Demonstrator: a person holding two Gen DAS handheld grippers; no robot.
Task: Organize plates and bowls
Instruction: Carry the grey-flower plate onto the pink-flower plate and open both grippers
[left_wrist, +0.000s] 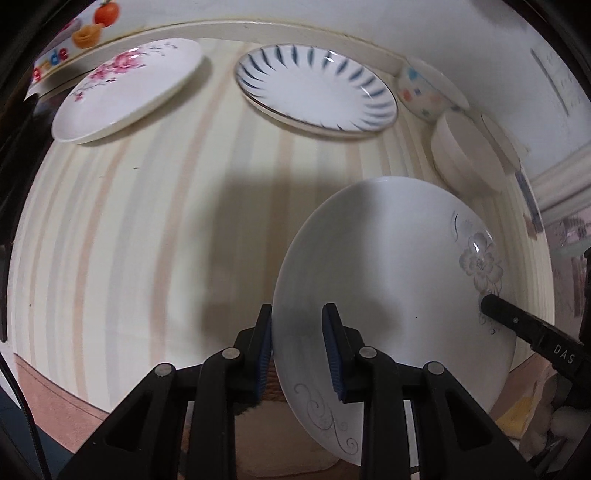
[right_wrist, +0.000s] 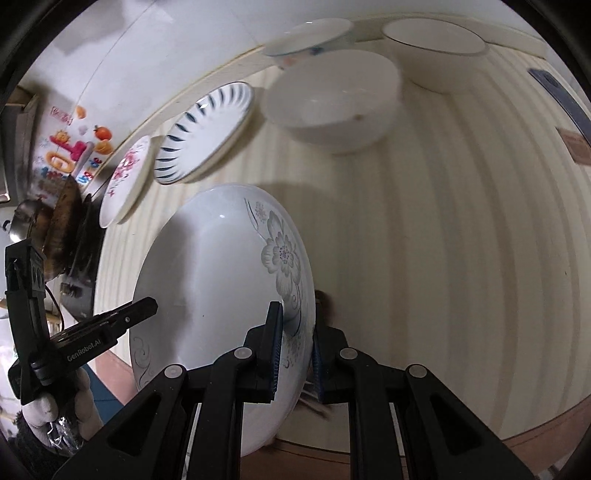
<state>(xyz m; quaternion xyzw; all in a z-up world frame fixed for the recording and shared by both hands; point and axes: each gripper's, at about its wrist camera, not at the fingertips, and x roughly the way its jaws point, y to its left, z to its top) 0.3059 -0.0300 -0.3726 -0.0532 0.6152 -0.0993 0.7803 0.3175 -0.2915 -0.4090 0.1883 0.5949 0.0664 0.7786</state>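
Note:
A white plate with a grey flower print (left_wrist: 388, 280) (right_wrist: 214, 277) hangs tilted above the striped tablecloth (left_wrist: 129, 240), held from both sides. My left gripper (left_wrist: 297, 317) is shut on its left rim, and it shows as a black finger (right_wrist: 146, 306) in the right wrist view. My right gripper (right_wrist: 297, 323) is shut on the flowered rim; one of its fingers (left_wrist: 517, 321) reaches in from the right. At the back lie a pink-blossom plate (left_wrist: 125, 88) (right_wrist: 125, 181) and a blue-striped plate (left_wrist: 317, 86) (right_wrist: 207, 129). Beside them stand a dotted bowl (left_wrist: 424, 92) (right_wrist: 310, 40) and a white bowl (left_wrist: 465, 151) (right_wrist: 332, 99).
A second white bowl (right_wrist: 432, 48) stands at the back by the wall. A stove with a dark pan (right_wrist: 55, 229) is left of the table. A gloved hand (right_wrist: 74, 406) holds the left gripper. The table's front edge (right_wrist: 535, 428) runs below the grippers.

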